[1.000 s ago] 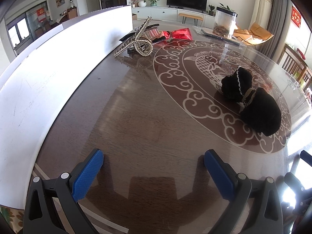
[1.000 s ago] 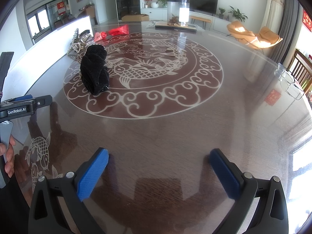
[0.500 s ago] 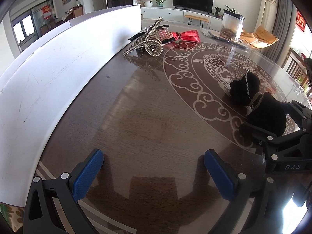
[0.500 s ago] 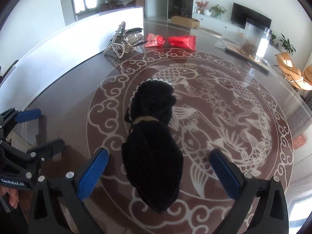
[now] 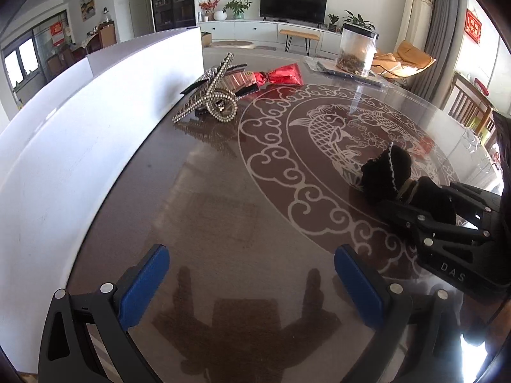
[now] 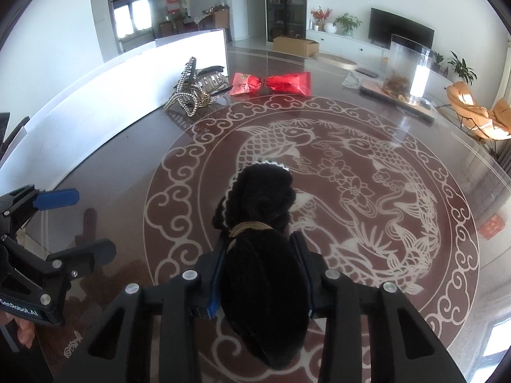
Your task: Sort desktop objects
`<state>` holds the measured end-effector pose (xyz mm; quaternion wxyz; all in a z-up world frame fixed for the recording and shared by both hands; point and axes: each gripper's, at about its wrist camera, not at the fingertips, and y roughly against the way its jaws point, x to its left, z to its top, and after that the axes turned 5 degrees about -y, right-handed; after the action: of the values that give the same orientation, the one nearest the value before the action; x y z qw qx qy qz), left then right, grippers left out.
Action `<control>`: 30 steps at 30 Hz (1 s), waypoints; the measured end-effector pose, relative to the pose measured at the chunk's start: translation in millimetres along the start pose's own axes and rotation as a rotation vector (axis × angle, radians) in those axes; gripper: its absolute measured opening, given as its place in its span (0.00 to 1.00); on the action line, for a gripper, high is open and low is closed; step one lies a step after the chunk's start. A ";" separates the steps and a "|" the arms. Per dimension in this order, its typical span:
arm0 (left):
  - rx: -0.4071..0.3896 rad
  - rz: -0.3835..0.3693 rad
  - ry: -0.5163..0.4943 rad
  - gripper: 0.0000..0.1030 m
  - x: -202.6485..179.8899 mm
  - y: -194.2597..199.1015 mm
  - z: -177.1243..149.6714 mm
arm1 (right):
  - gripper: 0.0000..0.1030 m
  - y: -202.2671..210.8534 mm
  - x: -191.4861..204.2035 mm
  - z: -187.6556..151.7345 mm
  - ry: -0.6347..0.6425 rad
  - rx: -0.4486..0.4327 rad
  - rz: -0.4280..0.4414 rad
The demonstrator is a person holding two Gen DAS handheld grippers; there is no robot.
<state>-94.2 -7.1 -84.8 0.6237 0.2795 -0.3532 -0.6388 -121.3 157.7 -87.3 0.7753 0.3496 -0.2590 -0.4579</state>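
A: State the lighting condition.

B: Bright daylight. The source is a window at the far right; the white partition (image 5: pixel 80 146) is close to overexposed.

A: Glare and shadows?

B: The glossy counter (image 5: pixel 223 191) reflects the room. The left gripper (image 5: pixel 249 284) casts a soft dark shadow beneath itself.

A: Image quality?

B: Sharp at centre. Strong fisheye curvature and black vignetting at the corners. The black knit item (image 6: pixel 258 223) shows little texture.

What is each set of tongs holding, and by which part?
The right tongs are closing on the black knitted bundle, gripping its near half behind the tan tie. The left tongs hold nothing.
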 end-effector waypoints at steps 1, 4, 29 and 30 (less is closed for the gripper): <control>-0.012 0.038 -0.039 1.00 -1.6 -4.0 16.3 | 0.38 -0.3 0.4 0.0 0.004 0.001 -0.004; -0.068 0.121 -0.108 1.00 2.7 -18.3 65.9 | 0.38 -0.3 0.3 -0.2 0.008 0.001 -0.005; -0.030 -0.124 -0.040 0.51 33.2 -45.5 67.7 | 0.38 -0.1 -1.2 0.1 -0.010 -0.003 0.009; -0.019 -0.147 -0.029 0.51 30.6 -35.5 54.9 | 0.38 -0.1 -1.9 0.2 -0.015 -0.004 0.005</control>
<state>-161.2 -32.9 -78.0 0.5728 0.2895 -0.3344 -0.6901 -122.3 159.3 -87.4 0.7752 0.3441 -0.2648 -0.4589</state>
